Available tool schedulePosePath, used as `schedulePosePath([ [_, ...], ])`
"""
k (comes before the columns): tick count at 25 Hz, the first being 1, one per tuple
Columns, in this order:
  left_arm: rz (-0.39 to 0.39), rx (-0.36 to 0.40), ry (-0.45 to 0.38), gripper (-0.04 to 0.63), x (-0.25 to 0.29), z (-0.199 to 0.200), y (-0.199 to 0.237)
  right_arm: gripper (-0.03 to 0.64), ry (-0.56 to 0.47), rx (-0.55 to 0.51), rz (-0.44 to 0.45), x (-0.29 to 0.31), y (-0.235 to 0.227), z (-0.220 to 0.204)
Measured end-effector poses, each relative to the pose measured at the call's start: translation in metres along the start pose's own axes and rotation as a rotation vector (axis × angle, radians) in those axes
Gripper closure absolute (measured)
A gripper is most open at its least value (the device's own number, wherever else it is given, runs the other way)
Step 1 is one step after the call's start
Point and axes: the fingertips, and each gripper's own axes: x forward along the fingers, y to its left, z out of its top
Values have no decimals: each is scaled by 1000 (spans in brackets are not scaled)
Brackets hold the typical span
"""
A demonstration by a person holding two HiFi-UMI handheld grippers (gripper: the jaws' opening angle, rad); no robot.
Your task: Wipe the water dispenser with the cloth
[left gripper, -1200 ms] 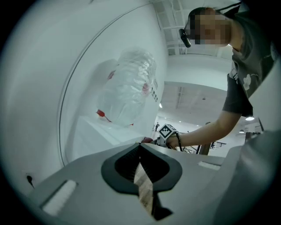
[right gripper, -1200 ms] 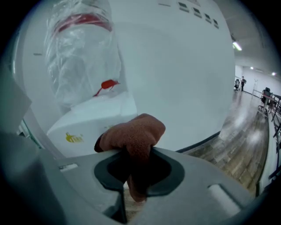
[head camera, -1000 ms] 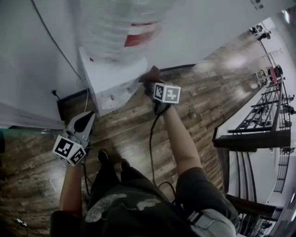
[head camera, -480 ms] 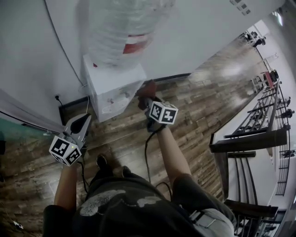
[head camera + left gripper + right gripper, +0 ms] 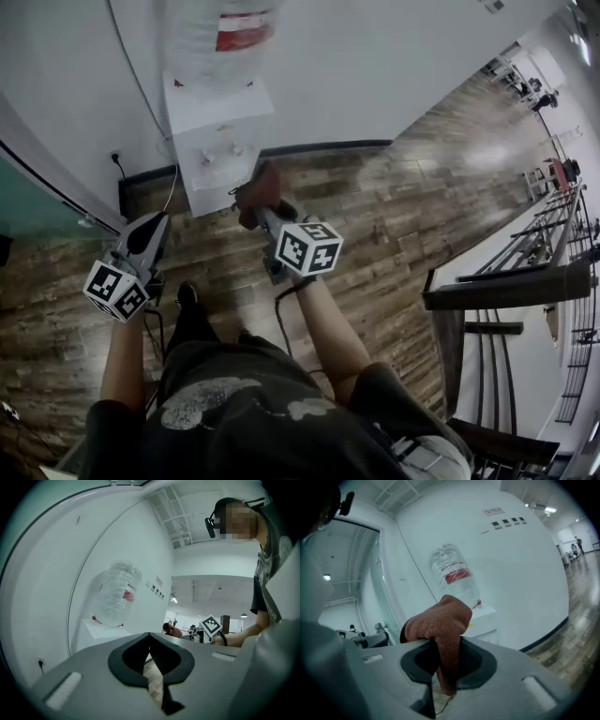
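The white water dispenser (image 5: 214, 141) stands against the white wall with a clear bottle (image 5: 217, 33) on top; it also shows in the left gripper view (image 5: 101, 629) and the right gripper view (image 5: 485, 619). My right gripper (image 5: 255, 208) is shut on a reddish-brown cloth (image 5: 440, 625), held just in front of the dispenser's lower front, apart from it. The cloth (image 5: 259, 190) bunches above the jaws. My left gripper (image 5: 150, 228) hangs lower left of the dispenser, jaws shut with nothing in them (image 5: 149, 641).
A black power cable (image 5: 131, 75) runs down the wall to a socket (image 5: 114, 156) left of the dispenser. A glass partition (image 5: 37, 202) stands at the left. Wooden floor (image 5: 394, 197) stretches right toward a railing (image 5: 511, 281). My legs are below.
The right gripper with the cloth has drawn back and down from the dispenser's front corner. The head view has shifted, so the dispenser sits higher. The left gripper has moved only a little.
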Motion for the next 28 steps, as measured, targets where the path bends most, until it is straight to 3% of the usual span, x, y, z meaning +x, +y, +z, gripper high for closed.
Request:
schedulePosePath([
  [8,103,-24,0,586,-48,-25,-91,555,40,-59,189,-87,33,-51],
  [13,120,-21,36,586,-72,-35,-117,555,14,-71,306,-114,70,-67],
  [21,104,-56,6,586,-109,-52,-149,555,77,-94,322,-147,112,-116],
  [28,110,-114,-20,586,-198,-69,-175,555,72,-119,316,-183,181,-151],
])
